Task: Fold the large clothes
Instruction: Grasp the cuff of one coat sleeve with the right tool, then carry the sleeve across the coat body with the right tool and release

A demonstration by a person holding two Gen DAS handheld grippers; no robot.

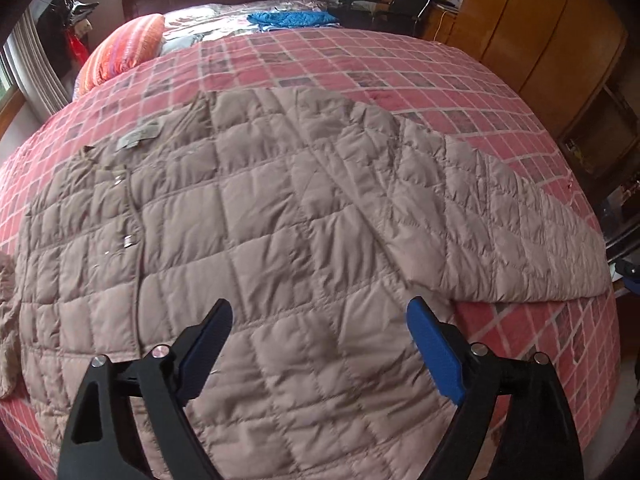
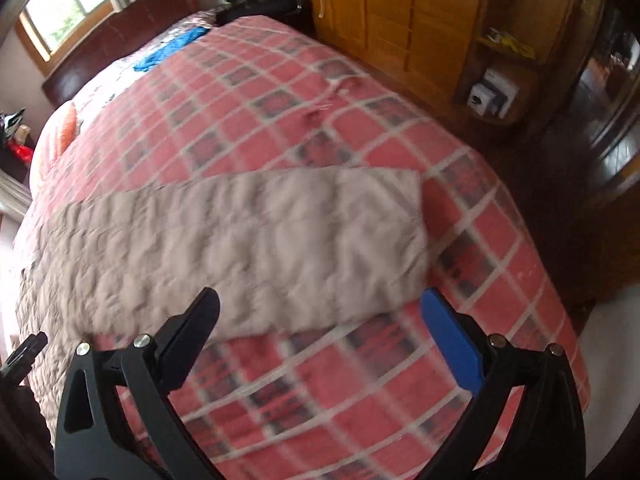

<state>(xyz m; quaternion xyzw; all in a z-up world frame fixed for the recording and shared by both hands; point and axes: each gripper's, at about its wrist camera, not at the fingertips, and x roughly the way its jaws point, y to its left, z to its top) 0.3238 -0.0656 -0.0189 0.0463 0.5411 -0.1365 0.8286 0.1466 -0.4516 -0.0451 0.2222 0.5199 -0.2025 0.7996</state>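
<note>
Lying flat on the bed (image 1: 400,52), the quilted jacket (image 1: 248,216) runs off-frame below | right view blurred | sleeve (image 2: 280,240) near bed edge | left hand-held gripper (image 1: 320,312) and right hand-held gripper (image 2: 320,300) released, empty.

Daylight, fairly bright, from the window (image 2: 64,12) behind the headboard, blown out white in the right wrist view; glare on the shiny bedding (image 1: 224,20) at the head of the bed. Left wrist view sharp, soft shadows in the quilted jacket (image 1: 280,240) seams; right wrist view motion-blurred across the bedspread (image 2: 360,360) and jacket sleeve. Strong fisheye bulge in both, dark vignette at corners, wardrobe (image 2: 400,20) side dimmer
</note>
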